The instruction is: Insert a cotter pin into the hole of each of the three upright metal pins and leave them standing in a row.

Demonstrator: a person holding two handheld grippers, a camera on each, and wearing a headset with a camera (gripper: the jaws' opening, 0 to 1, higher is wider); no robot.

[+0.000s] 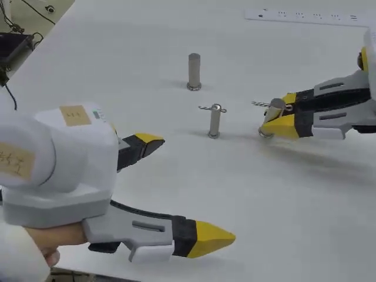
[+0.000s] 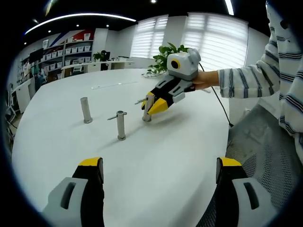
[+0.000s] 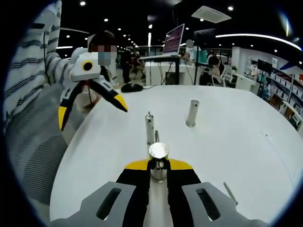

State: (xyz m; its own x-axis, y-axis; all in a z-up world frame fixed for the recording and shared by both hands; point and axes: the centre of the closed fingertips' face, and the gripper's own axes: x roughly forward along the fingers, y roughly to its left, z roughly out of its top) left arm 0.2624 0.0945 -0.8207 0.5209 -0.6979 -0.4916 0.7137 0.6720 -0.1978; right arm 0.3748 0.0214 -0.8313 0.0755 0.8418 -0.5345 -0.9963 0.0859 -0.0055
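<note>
**Two down, one to go:** The right gripper [image 1: 275, 120] pinches one of three upright metal pins on the white bench [image 1: 176, 35]. Its jaws are pressed together on the shaft of the gripped pin [image 3: 158, 156], which stands between them. A second cotter pin [image 1: 261, 104] pokes out of that pin's head just beyond the jaw tips. It appears to be threaded through the hole, though how fully it is seated cannot be told.

Straight ahead of the right gripper, close by, stands the middle pin [image 1: 215, 121], with the first cotter pin [image 1: 211, 108] already across its top. Farther ahead, off to the right of that gripper's line, the bare pin [image 1: 194, 71] stands with nothing in its hole.

The left gripper [image 1: 191, 189] hovers well back from all three pins, which stand ahead of it. Its jaws are spread wide and hold nothing. A thin metal sliver [image 3: 230, 193] lies on the bench just to the right of the right gripper. It may be the last cotter pin, but it is too small to be sure.

By this showing, one pin is finished, a second is at or near done, and the third is left. The three look more like a loose bend than a straight row.
</note>
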